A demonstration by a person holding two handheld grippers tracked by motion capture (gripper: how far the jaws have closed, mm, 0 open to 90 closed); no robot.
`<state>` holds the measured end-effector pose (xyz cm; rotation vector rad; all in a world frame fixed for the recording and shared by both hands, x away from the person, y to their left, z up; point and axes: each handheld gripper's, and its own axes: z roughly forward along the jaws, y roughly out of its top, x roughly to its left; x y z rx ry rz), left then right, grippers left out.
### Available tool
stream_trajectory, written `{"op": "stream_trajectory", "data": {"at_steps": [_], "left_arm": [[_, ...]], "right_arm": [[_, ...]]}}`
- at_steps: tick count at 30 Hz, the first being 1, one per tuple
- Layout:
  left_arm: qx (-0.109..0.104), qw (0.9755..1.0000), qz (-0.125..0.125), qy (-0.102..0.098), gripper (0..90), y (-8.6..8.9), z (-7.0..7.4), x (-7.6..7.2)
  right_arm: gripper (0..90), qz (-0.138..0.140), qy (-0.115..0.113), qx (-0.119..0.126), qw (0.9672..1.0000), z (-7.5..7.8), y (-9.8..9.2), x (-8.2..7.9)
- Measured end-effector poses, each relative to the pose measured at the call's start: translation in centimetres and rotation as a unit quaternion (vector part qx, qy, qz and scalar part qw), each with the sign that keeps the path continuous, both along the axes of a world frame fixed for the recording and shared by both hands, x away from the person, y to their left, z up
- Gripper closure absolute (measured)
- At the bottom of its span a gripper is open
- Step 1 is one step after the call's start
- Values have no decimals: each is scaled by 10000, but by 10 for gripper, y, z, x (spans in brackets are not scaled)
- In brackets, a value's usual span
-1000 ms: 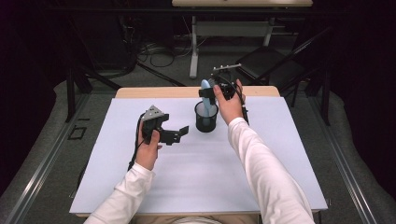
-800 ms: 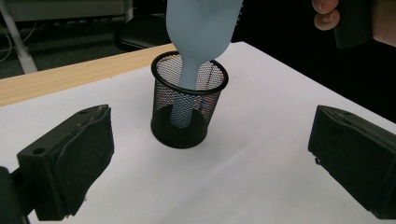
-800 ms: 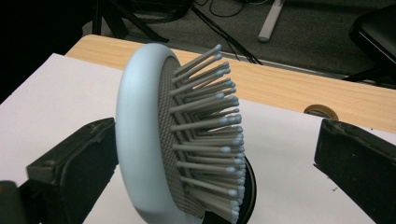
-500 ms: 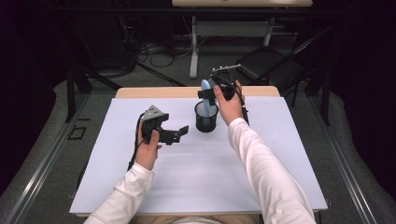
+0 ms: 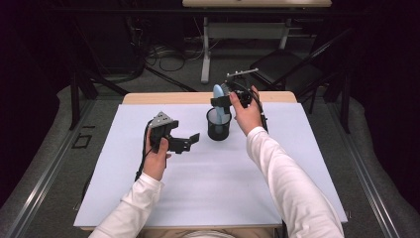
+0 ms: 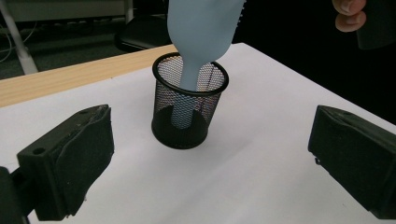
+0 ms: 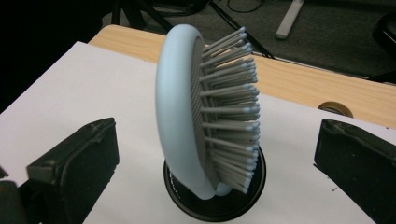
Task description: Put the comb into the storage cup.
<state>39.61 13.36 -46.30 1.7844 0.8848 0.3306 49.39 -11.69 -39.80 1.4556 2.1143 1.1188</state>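
A light blue hairbrush (image 5: 218,92) stands handle-down in a black mesh cup (image 5: 218,126) at the back middle of the white table. Its head (image 7: 187,116) rises above the rim, bristles facing right in the right gripper view. My right gripper (image 5: 224,102) hovers at the brush head, open; both jaws stand well clear of it on either side (image 7: 215,172). My left gripper (image 5: 190,141) is held to the left of the cup, open and empty, pointing at it. In the left gripper view the cup (image 6: 189,116) and brush (image 6: 201,28) sit beyond the jaws (image 6: 210,163).
The white sheet (image 5: 208,183) covers most of a wooden table whose far edge (image 5: 163,97) shows behind the cup. A hole in the wood (image 7: 335,108) lies behind the cup. Table legs and a dark chair (image 5: 282,64) stand on the floor beyond.
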Motion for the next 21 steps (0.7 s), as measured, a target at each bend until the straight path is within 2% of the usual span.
{"op": "stream_trajectory", "data": {"at_steps": [21], "left_arm": [[-51,10000,0,28,5,3,2,0]], "right_arm": [[0,226,-94,43,9997,5,-5,-14]]}}
